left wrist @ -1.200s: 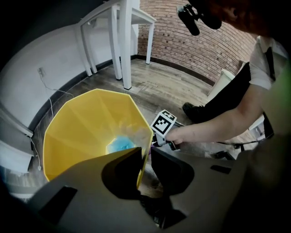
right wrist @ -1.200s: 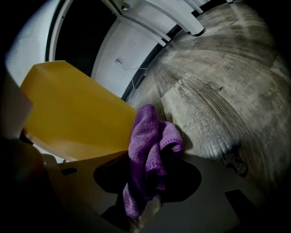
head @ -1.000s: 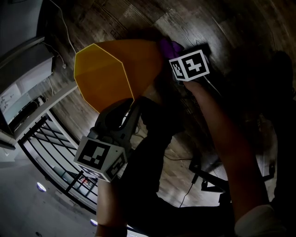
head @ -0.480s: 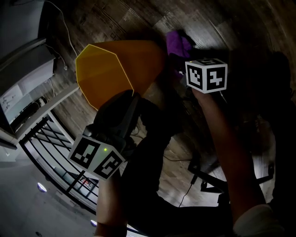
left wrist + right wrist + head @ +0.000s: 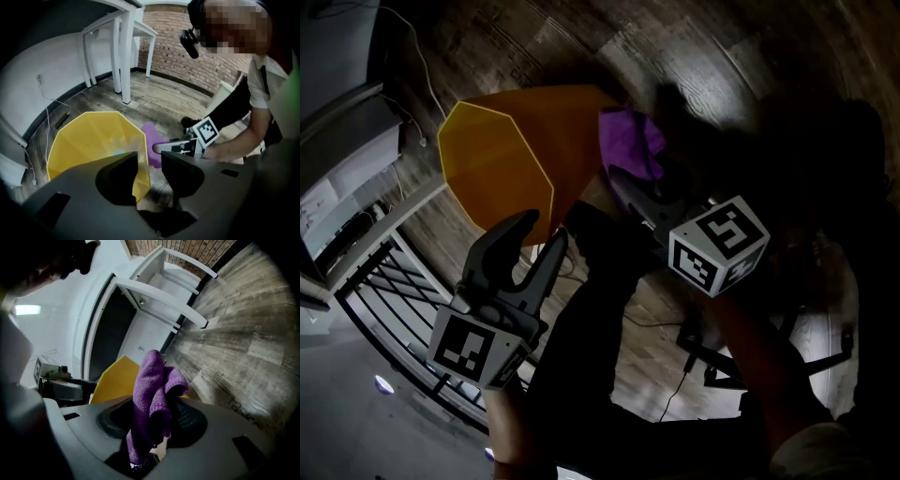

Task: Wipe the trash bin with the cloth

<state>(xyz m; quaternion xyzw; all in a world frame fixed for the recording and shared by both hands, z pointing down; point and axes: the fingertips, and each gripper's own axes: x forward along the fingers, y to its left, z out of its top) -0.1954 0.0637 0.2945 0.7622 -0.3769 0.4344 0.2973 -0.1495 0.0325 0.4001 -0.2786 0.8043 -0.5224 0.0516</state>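
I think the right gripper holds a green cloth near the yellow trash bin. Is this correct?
Only the colour is wrong: the cloth is purple. The right gripper view shows the right gripper holding it near the yellow trash bin.

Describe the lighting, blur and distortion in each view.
Head view: very dim, the person's forearm is nearly black, only the trash bin and purple cloth catch light, and the floor planks bow. Left gripper view: black vignetted corners, the bin evenly lit, table legs bent by the wide lens. Right gripper view: the cloth is crisp, the pale wall washed out, the planks curved.
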